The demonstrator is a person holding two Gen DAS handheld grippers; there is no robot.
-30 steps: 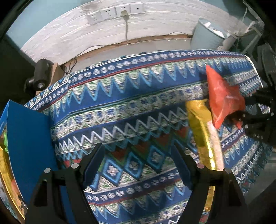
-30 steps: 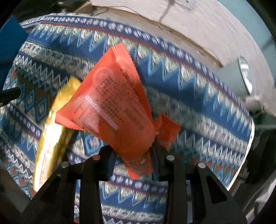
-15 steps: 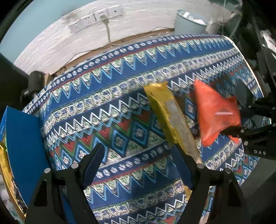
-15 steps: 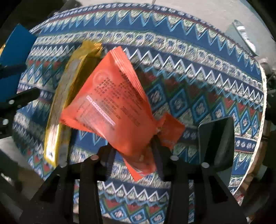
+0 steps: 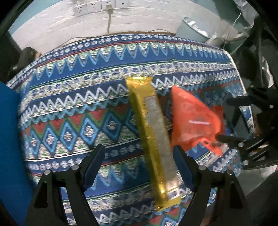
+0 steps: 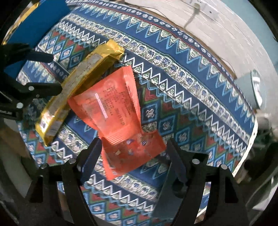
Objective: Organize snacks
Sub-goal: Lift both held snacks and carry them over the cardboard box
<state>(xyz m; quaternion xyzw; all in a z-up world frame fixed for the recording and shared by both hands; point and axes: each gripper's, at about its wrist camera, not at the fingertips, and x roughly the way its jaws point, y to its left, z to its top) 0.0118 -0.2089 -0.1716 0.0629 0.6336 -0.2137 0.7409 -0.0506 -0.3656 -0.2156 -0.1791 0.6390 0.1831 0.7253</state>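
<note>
The gold packet is the landmark here — a long, narrow snack bar lying flat on the patterned tablecloth. In the left wrist view its long axis runs from the far middle of the cloth down toward the near edge, leaning a little to the right as it comes closer; its crimped far end points toward the wall with the sockets.

Just to the right of the gold packet lies the orange packet, close beside it along one edge; whether they actually touch I cannot tell. Its long axis points from the right gripper up toward the far end of the gold packet, and a second orange piece lies at its near end, folded off to the right.

The right gripper's jaws are opening: the orange wrapper sits between them, and the pads stand clear of it on both sides.

The left gripper hovers over the near half of the gold packet with its jaws spread wide — the packet passes between them, nearer the right finger, and is not pinched. A blue box stands well to the left of the gold packet, at the cloth's edge.
</note>
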